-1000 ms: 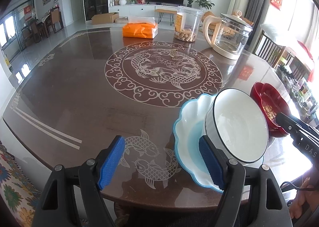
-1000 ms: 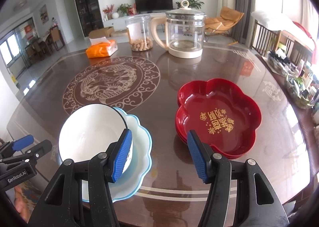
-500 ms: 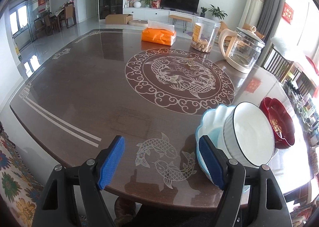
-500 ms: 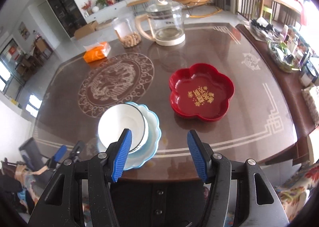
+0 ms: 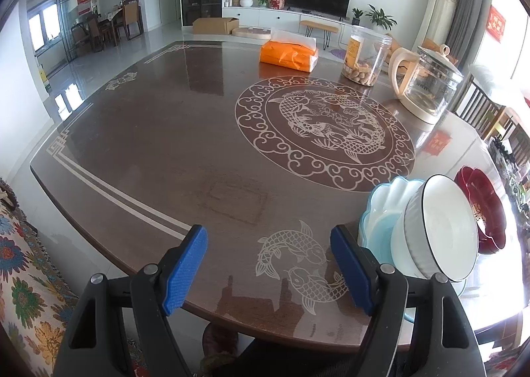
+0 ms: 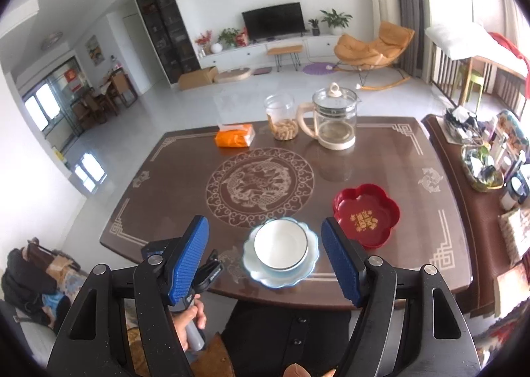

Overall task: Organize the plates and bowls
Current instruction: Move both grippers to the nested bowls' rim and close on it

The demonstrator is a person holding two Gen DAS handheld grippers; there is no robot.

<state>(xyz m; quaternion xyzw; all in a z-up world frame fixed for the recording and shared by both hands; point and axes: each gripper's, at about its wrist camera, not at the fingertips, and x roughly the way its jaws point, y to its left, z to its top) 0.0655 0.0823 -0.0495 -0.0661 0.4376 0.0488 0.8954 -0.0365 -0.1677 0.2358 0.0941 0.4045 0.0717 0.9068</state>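
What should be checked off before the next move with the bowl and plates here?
1. White bowl seated inside blue plate: ok.
2. Red plate apart from the blue plate, flat on the table: ok.
3. Right gripper empty, jaws just opened wider, nothing between them: ok.
4. Left gripper empty, jaws open: ok.
5. Kettle, jar and tissue pack at the far edge, away from the dishes: ok.
6. Whether the bowl sits level: cannot tell.
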